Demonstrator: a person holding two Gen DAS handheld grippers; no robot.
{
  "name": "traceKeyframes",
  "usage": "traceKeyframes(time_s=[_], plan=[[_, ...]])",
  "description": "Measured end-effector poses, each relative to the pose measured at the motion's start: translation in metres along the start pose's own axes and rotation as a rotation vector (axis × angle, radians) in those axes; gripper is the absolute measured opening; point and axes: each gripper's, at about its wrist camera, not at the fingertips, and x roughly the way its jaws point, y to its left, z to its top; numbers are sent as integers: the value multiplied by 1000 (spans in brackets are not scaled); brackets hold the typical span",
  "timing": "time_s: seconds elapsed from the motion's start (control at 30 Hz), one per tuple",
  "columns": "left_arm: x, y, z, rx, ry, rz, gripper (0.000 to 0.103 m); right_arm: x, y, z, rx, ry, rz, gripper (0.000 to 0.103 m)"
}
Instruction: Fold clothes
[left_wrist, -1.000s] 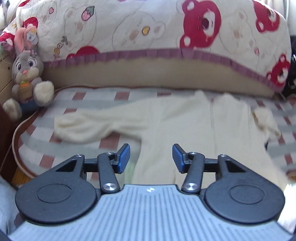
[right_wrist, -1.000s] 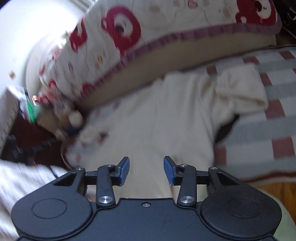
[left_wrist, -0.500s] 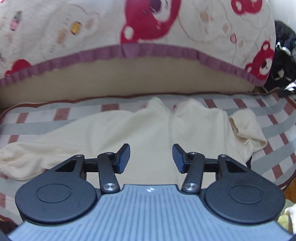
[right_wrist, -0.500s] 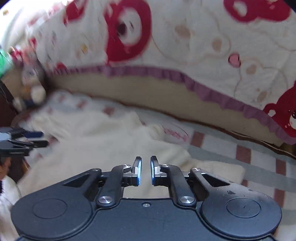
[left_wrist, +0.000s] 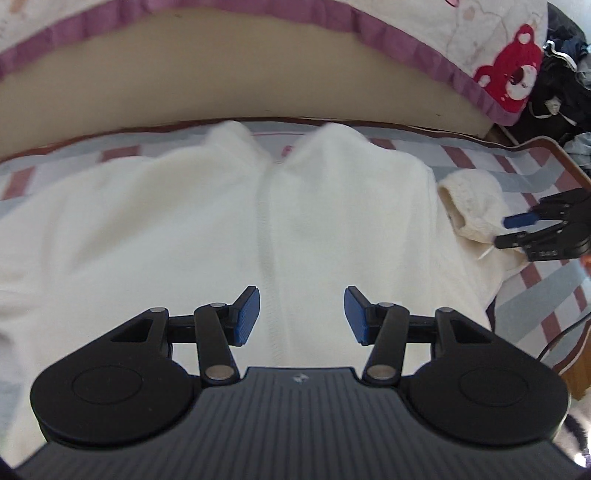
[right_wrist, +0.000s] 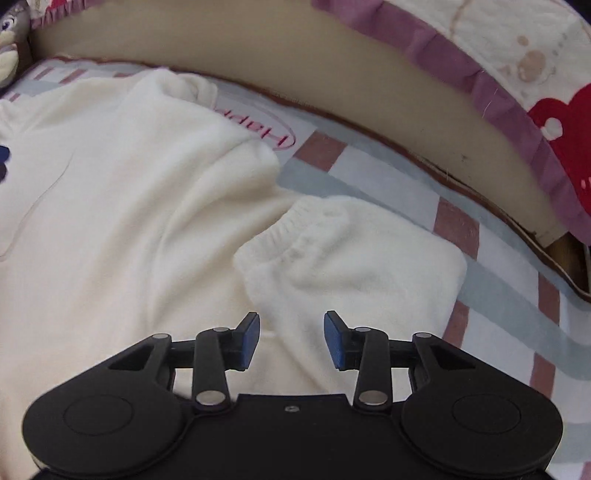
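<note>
Bed (left_wrist: 480, 155), checked sheet in pink, grey and white, fills both views. A bear-print quilt (left_wrist: 517, 55) with purple trim runs along the top of each frame. Cream fleece jacket (left_wrist: 184, 221) lies flat across the middle of the left wrist view, zip closed, collar toward the quilt. Its sleeve (right_wrist: 351, 258) is folded back at the centre of the right wrist view (ribbed cuff facing the jacket body). Left gripper (left_wrist: 301, 316): fingers half apart over the zip, nothing between them. Right gripper (right_wrist: 291, 339): fingers opening just above the sleeve, pads not pressing it.
</note>
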Motion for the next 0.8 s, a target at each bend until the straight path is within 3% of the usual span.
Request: traceKeyframes(time_s=[0.07,0.13,0.17,0.2,0.37,0.47,0.53,0.67,0.8], plan=[[14,-12,2,25,-11,-17,50,14,2,-6,-46,15,-53,54],[25,-24,8,28,-2,-22,50,25,6,-11,-106,34,-110,48],[31,-30,10,29,3,-24,50,23,6,-12,-119,15,-126,11],[34,-33,13,27,8,-28,50,15,3,-11,-101,-21,-137,5],[35,-44,16,121,-13,45,55,-76,-49,-9,224,-328,-304,5],[40,-44,9,175,7,93,55,-122,-88,-25,364,-411,-444,5],[45,-42,4,162,26,77,55,-136,-114,-46,466,-409,-505,5],[58,-44,0,101,54,4,55,-128,-157,-101,679,-364,-517,5],[66,-57,-4,153,63,18,55,-96,-172,-143,795,-283,-537,5]])
